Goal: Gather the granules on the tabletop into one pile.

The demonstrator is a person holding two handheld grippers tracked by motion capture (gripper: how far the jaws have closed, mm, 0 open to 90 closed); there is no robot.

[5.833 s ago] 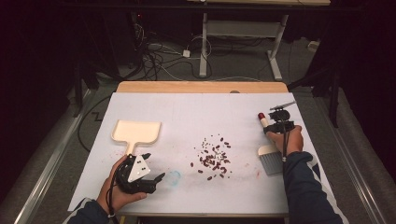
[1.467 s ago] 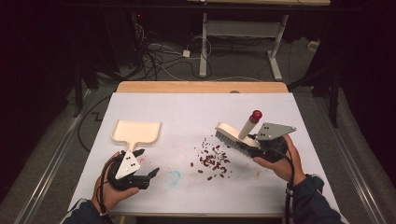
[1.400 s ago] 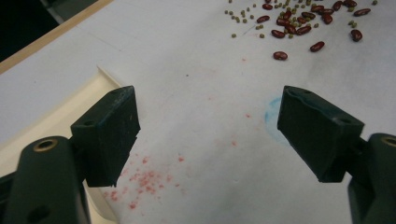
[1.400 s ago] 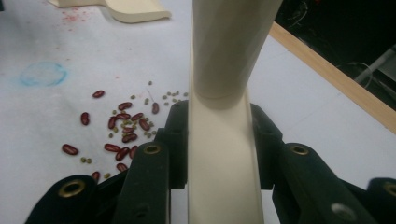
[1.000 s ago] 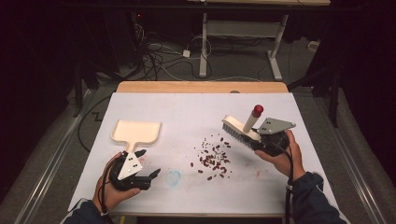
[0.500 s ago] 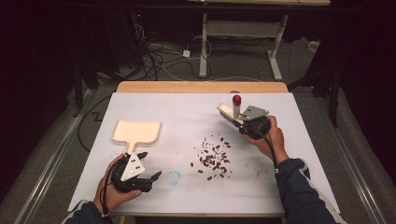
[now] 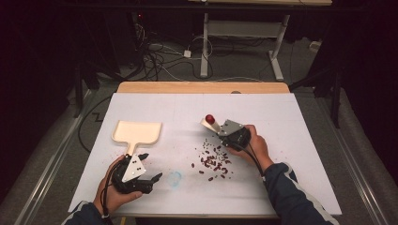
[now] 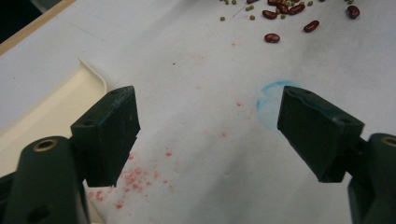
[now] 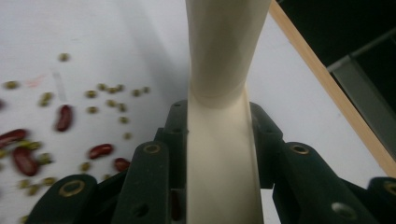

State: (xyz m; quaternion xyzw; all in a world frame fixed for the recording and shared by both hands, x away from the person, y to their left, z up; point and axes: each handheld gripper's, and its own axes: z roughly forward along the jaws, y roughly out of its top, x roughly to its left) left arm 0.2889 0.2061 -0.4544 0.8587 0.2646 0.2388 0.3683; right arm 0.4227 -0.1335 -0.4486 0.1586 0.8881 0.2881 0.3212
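A pile of red beans and small green beans [image 7: 213, 161] lies mid-table. My right gripper [image 7: 231, 134] hovers just behind the pile, shut on the cream handle of a brush [image 7: 209, 123] with a red end; the handle [image 9: 219, 140] runs up between the jaws, with scattered beans [image 9: 60, 116] to its left. At the front left, my left gripper [image 7: 152, 166] rests open on the table with nothing in it. A cream dustpan [image 7: 138, 131] lies just beyond it, and its rim [image 8: 51, 105] sits beside the left jaw.
White paper [image 7: 291, 140] covers the table, with a wooden edge [image 7: 202, 87] at the back. A faint blue ring [image 8: 271, 103] and pink specks mark the paper near my left gripper. Cables and desk legs stand on the floor behind.
My right gripper picked the brush up from the table's right side and carried it left, to just behind the bean pile. The left gripper has stayed put, open.
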